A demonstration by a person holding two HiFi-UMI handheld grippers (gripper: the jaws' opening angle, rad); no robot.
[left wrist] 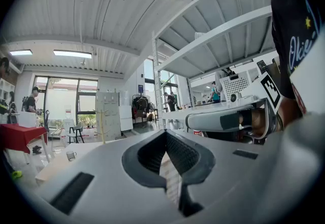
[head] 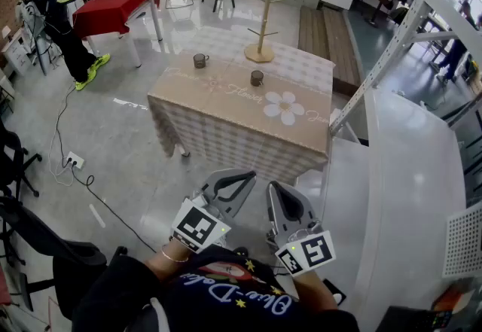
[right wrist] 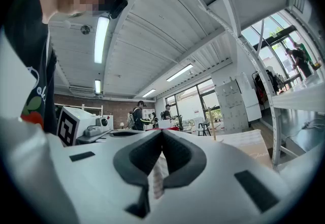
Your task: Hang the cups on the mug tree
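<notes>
1. A far cup [head: 200,60] and a near cup [head: 257,78] are being carried upright by the checked tabletop [head: 226,108], near the mug tree [head: 260,35].
2. The left hand-held gripper [head: 245,175] and the right hand-held gripper [head: 276,187] are being held closed and empty over the grey floor [head: 135,150].

Probably a lab workspace: steel racking [head: 393,48], floor cables [head: 106,205] (office chairs [head: 39,239] too).

The left gripper [left wrist: 165,135], its grey jaws with black ribbed pads closed tip to tip on nothing, faces a beige-clothed table [left wrist: 55,165] bearing a small clear glass cup [left wrist: 71,155] and a slim wooden mug tree [left wrist: 102,127], the right gripper [left wrist: 192,122] alongside.
</notes>
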